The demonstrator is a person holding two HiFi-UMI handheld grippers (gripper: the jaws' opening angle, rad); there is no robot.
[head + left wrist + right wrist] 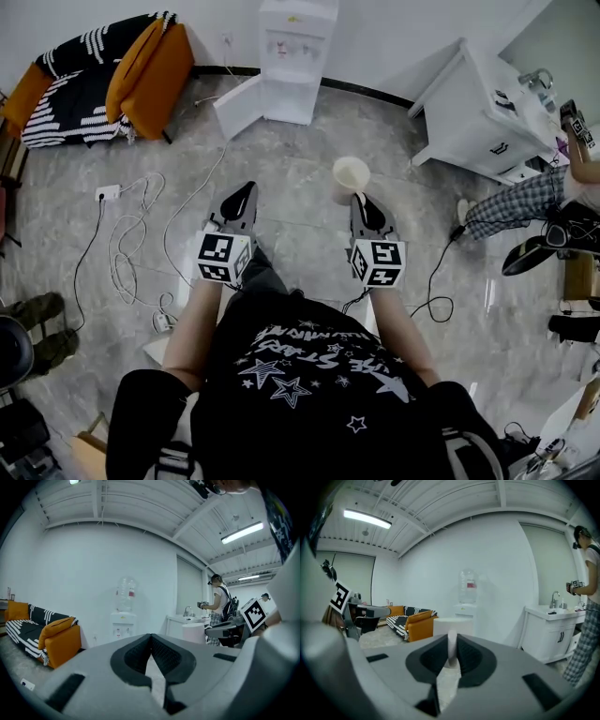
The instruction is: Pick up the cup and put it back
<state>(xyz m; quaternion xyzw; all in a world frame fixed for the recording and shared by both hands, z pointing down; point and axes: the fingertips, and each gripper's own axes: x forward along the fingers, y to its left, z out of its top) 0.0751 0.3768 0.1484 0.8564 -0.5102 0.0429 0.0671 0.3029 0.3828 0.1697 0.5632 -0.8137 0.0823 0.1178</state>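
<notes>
**Head view: cup pinched by its wall in your right gripper, in the air short of the water dispenser**

Your right gripper [362, 200] has the paper cup [351, 176] off the floor [300, 253], on your side of the water dispenser [295, 56] and well apart from it. Nothing stands under the cup, so the grip carries all of its weight.

In the right gripper view the fingers [471, 656] are closed on the cup's near wall, which shows as a thin pale strip between the pads, one finger inside the rim and one outside. I judge that a sensible hold: a pinch at the rim lets the mouth face up and leaves the base free to meet a surface first. The wall is thin, so it may buckle if you squeeze harder.

Your left gripper [246, 192] hangs beside the right one, on the orange sofa's [150, 70] side of the water dispenser. Its fingers [136, 656] are shut tip to tip with nothing between them. It looks idle because a light cup needs only one gripper.

The pick-up seems done and the put-back seems not yet done. Both grippers point toward the water dispenser, but I cannot tell which spot the cup belongs on.
</notes>
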